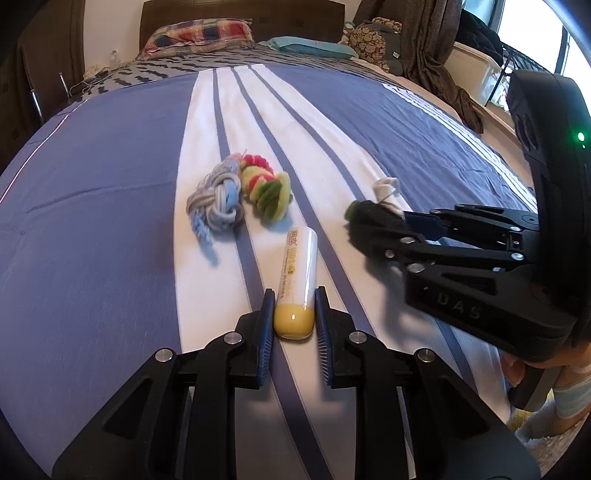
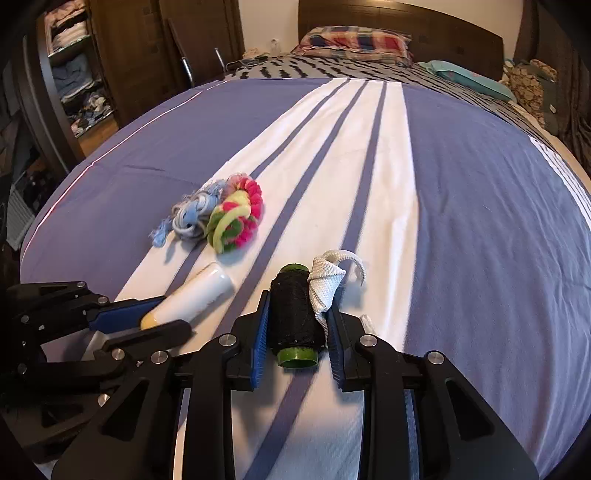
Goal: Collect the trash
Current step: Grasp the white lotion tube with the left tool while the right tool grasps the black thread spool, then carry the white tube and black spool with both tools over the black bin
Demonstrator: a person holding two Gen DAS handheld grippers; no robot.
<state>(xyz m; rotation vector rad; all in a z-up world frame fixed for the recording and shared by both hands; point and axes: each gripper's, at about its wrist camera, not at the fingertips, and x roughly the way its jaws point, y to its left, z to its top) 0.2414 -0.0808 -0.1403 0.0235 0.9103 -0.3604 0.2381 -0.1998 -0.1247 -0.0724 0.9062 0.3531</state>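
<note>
Trash lies scattered on the bed (image 1: 92, 192), whose blue cover carries white stripes down the middle. A white tube with a yellow cap (image 1: 296, 284) lies on a white stripe, pointing toward 12 o'clock in the left wrist view, its yellow end between the blue pads of the left tongs (image 1: 294, 295). The pads sit just beside the cap on both sides; whether they press it cannot be told.

A black thread spool with green ends (image 2: 291, 321) lies between the pads of the right tongs (image 2: 297, 308), along with a white strip of woven fabric (image 2: 327, 280) bunched at the spool's 2 o'clock side. The left pad touches the spool and the right pad meets the fabric, so these tongs look clenched on the pair.

In the left wrist view, at 11 o'clock from the tube, a knotted grey and blue rope bundle (image 1: 216, 203) rests touching a coil of pink, yellow and green fleece (image 1: 266, 188). Both lie apart from either pair of tongs. A plaid pillow (image 1: 199, 35) lies at the head of the bed, far off at 12 o'clock.
</note>
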